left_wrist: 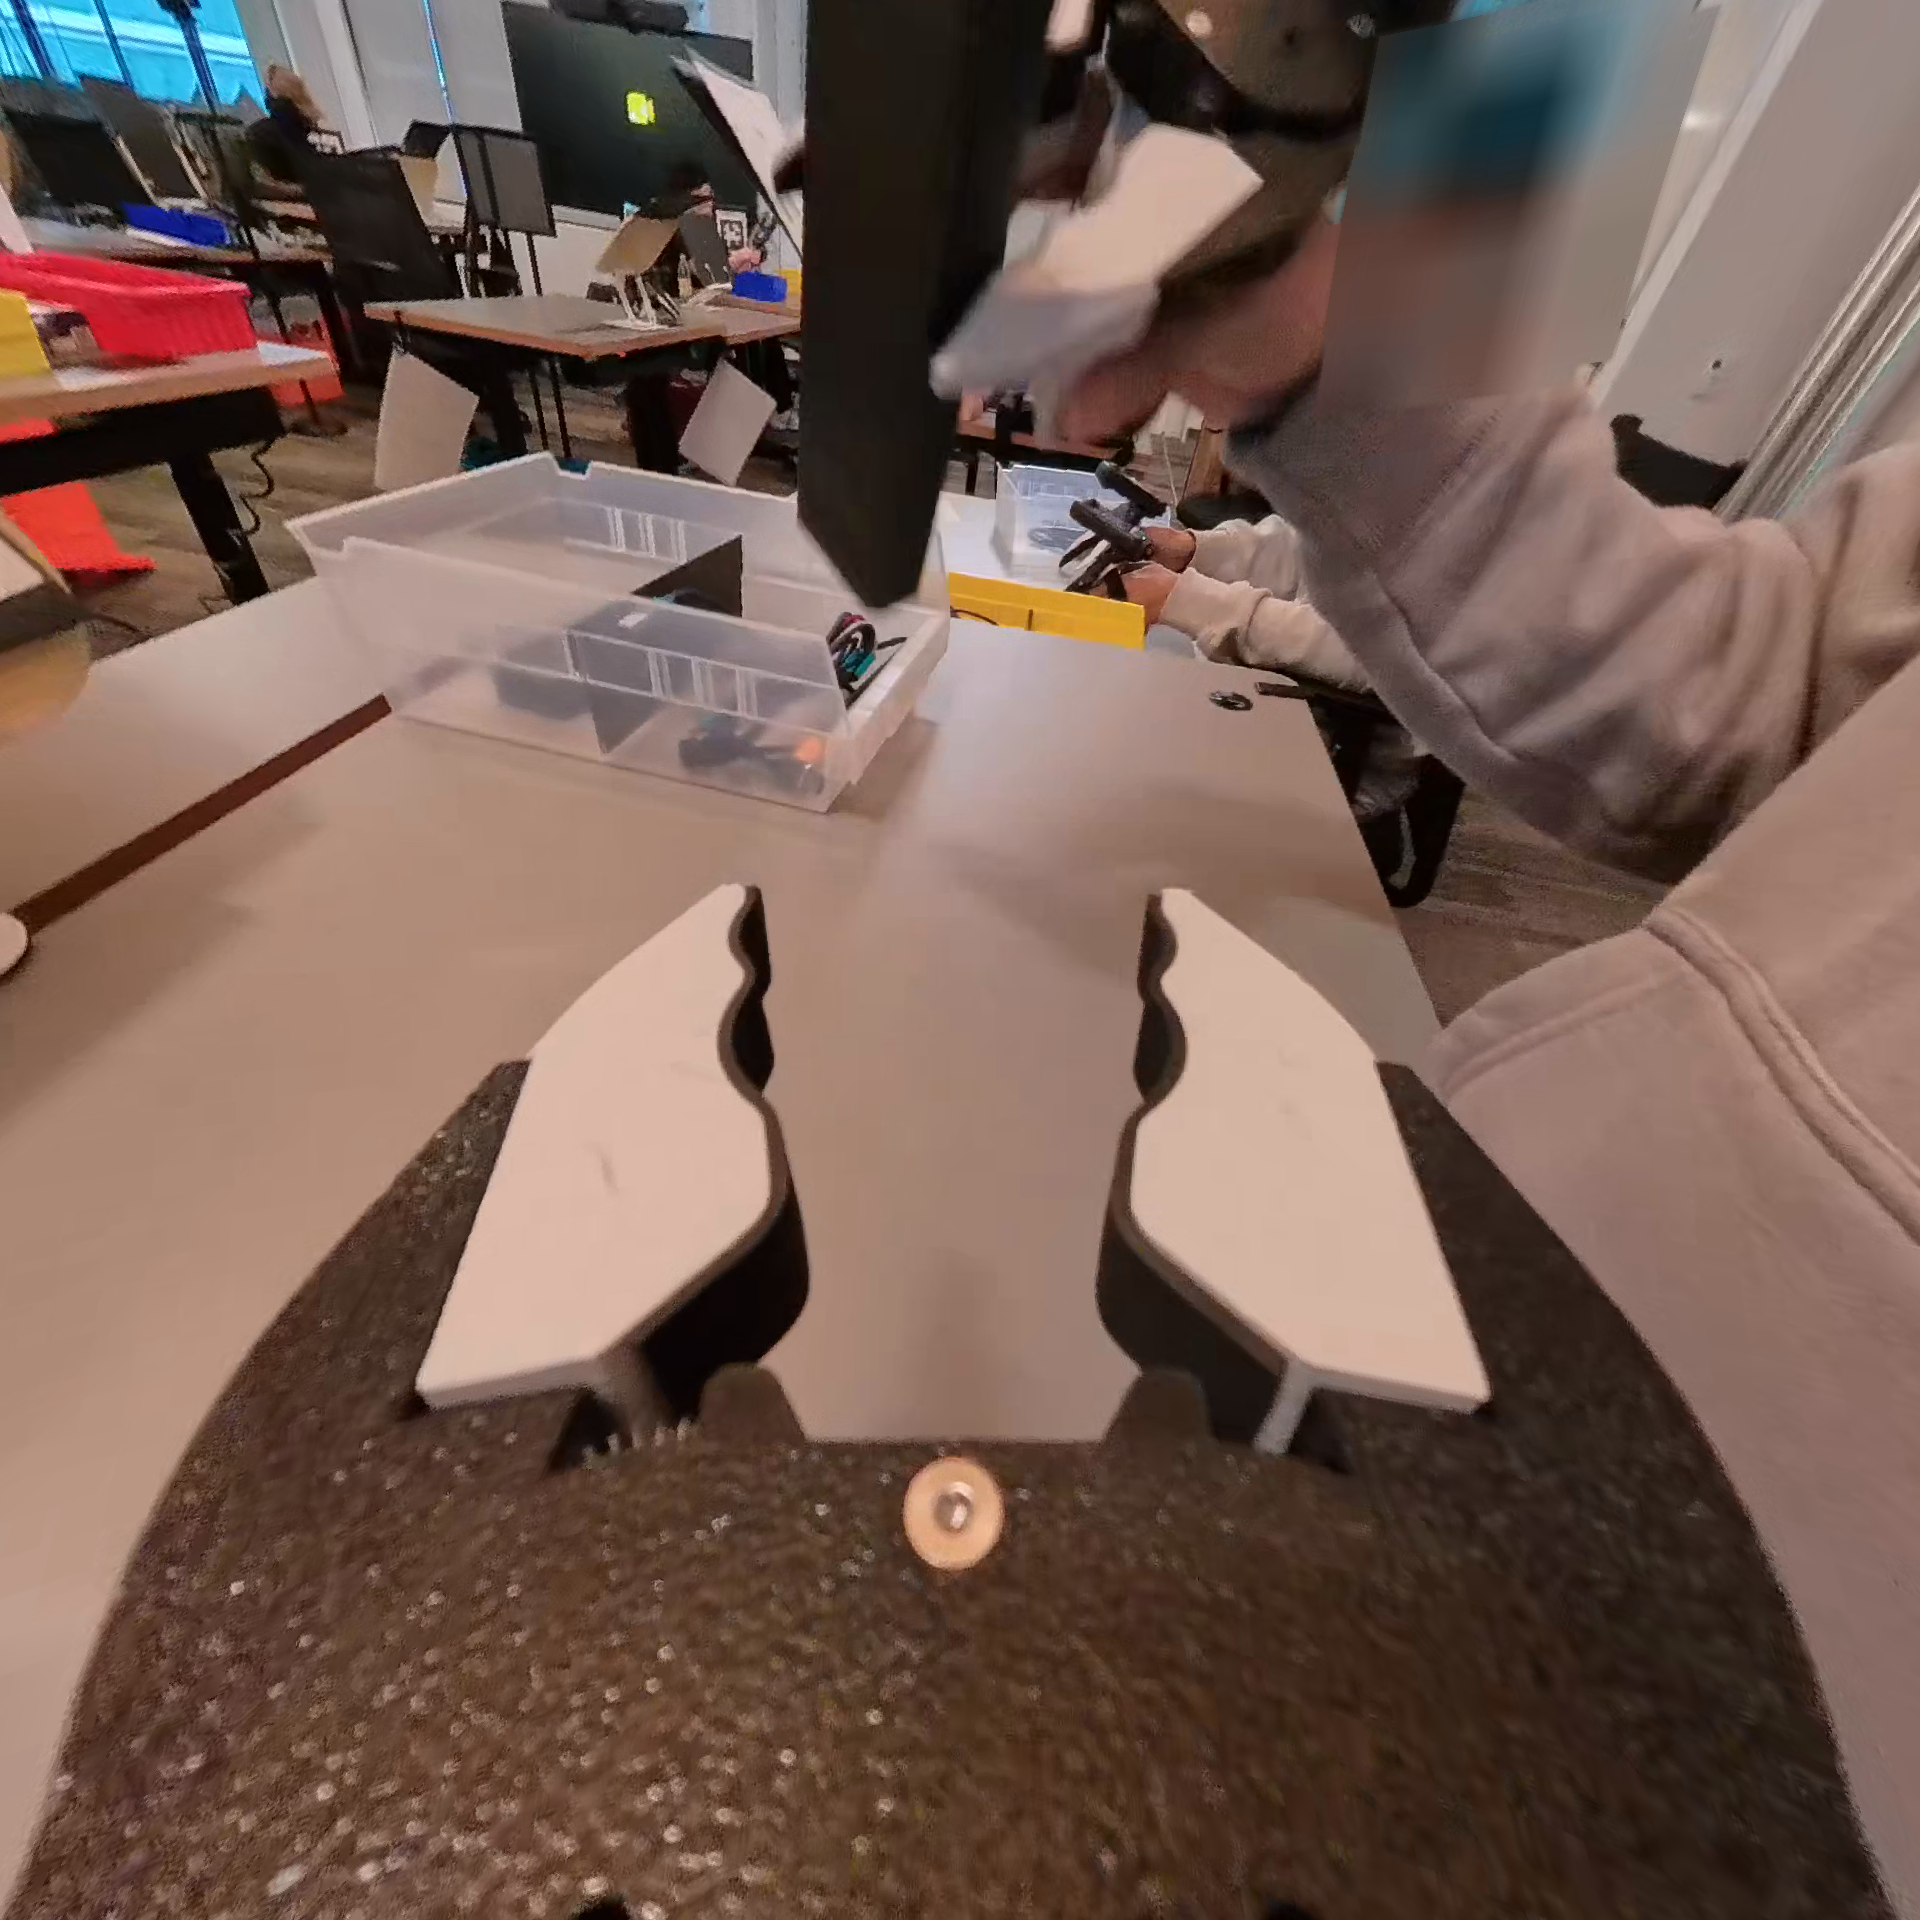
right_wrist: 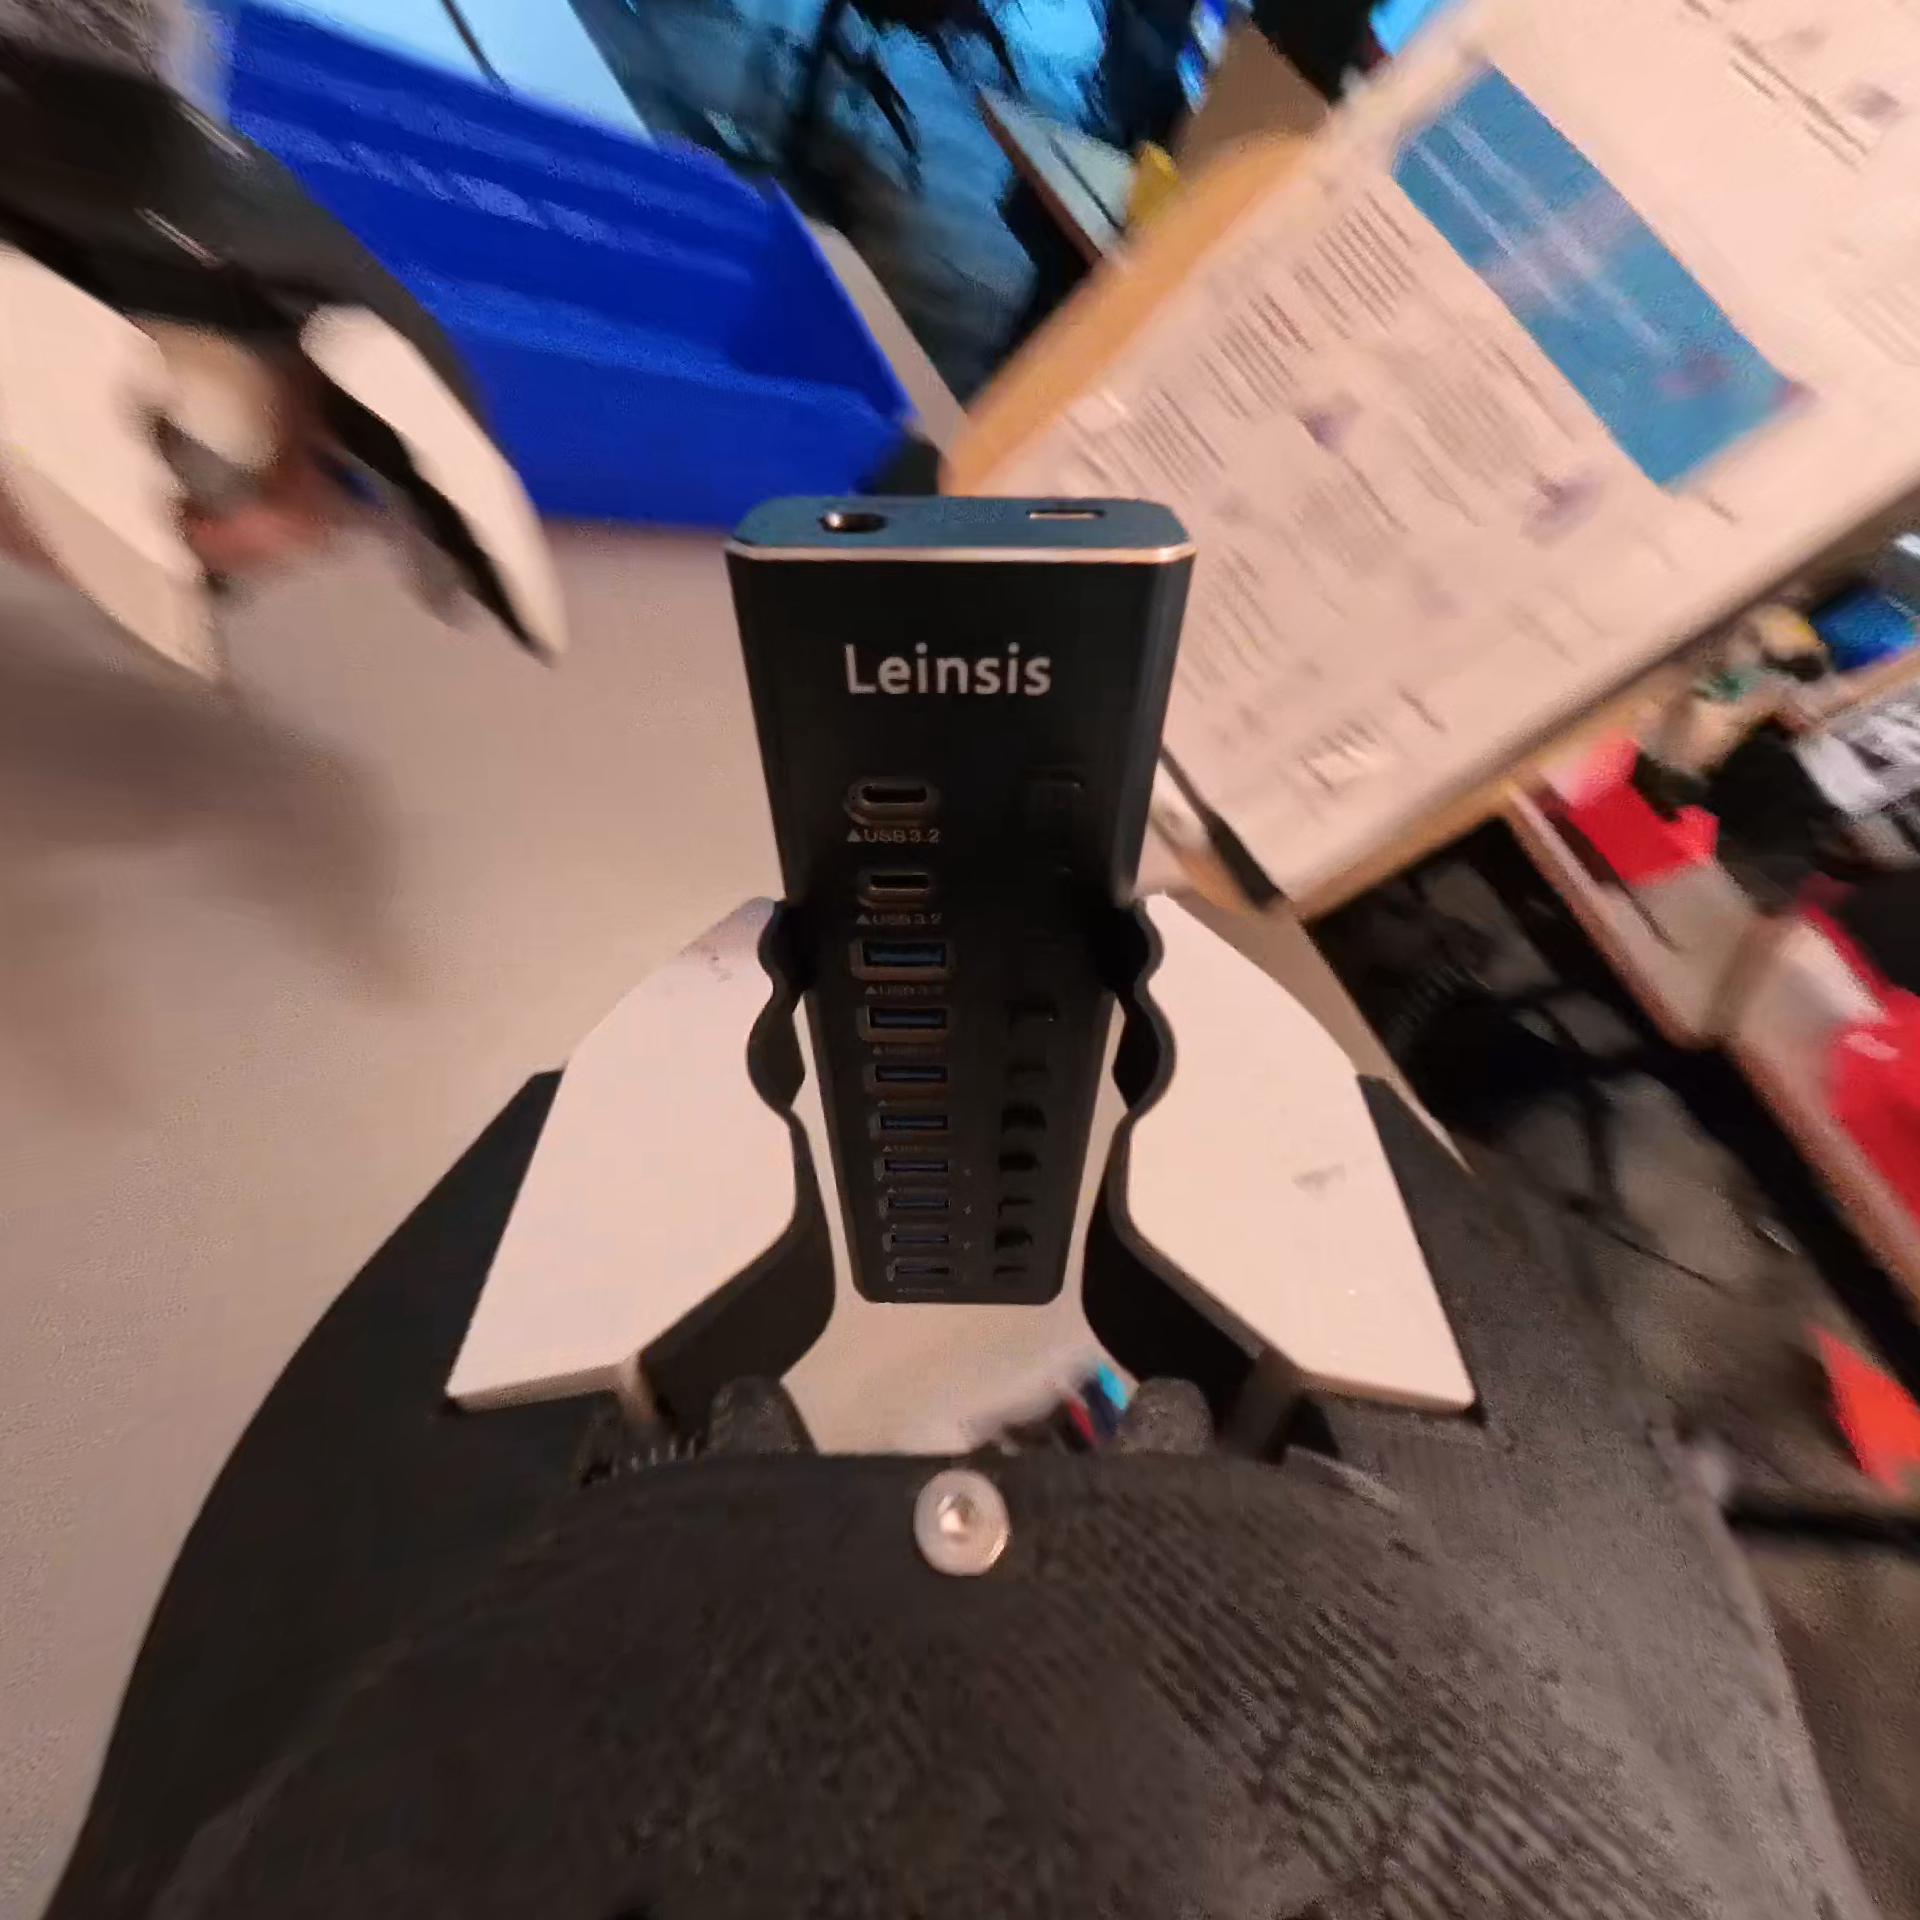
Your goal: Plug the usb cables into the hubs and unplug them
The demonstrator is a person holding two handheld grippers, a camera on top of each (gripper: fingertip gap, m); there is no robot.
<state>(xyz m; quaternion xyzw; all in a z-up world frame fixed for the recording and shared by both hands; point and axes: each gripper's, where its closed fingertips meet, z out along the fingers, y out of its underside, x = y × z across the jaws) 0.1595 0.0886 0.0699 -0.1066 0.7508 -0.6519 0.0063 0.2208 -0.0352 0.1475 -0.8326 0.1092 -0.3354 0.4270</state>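
Observation:
My right gripper [right_wrist: 956, 935] is shut on a long black USB hub [right_wrist: 956, 727], holding it by its sides, its row of ports facing the camera. The same hub [left_wrist: 904, 291] shows in the left wrist view, held up in the air by the right gripper [left_wrist: 1091, 270] above the table. My left gripper [left_wrist: 951, 925] is open and empty, low over the grey table [left_wrist: 520, 935]. It also appears blurred at the upper left of the right wrist view [right_wrist: 343, 520]. Cables [left_wrist: 753, 748] lie in a clear plastic bin [left_wrist: 623, 644] at the far side of the table.
A black hub box [left_wrist: 644, 655] sits in the clear bin. A yellow bin [left_wrist: 1039, 613] stands behind it. A person's sleeve [left_wrist: 1610, 644] reaches in from the right. A blue bin [right_wrist: 582, 291] and a printed board [right_wrist: 1455, 364] show behind the hub.

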